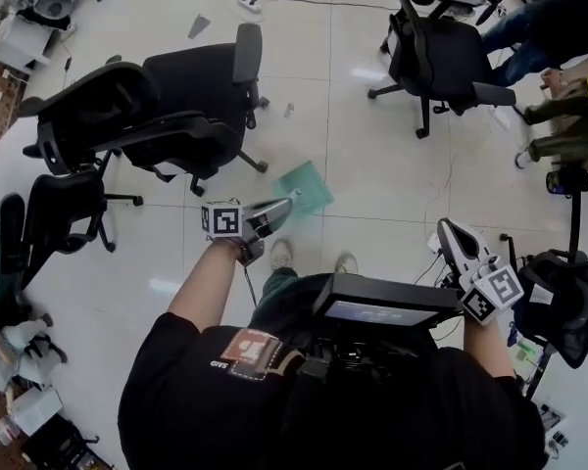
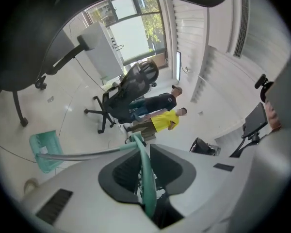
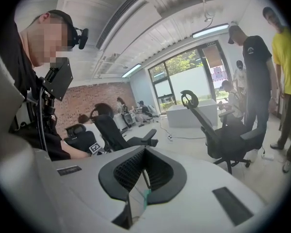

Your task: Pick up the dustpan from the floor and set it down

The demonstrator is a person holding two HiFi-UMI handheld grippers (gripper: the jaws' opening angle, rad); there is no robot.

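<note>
The dustpan has a green pan [image 1: 305,187] on a long silver handle with a green grip. My left gripper [image 1: 272,210] is shut on that green grip [image 2: 146,178], just in front of my feet. In the left gripper view the silver handle [image 2: 82,153] runs left from the jaws to the pan [image 2: 44,150], which hangs tilted over the white floor tiles. My right gripper [image 1: 445,229] is at my right side, away from the dustpan. In the right gripper view its jaws [image 3: 144,168] are together and hold nothing that I can make out.
Two black office chairs [image 1: 167,106] stand close on the left and another [image 1: 436,57] at the back right. People [image 1: 568,27] sit and stand at the far right. A power strip [image 1: 247,6] and cable lie at the back. A further chair [image 1: 568,302] is by my right side.
</note>
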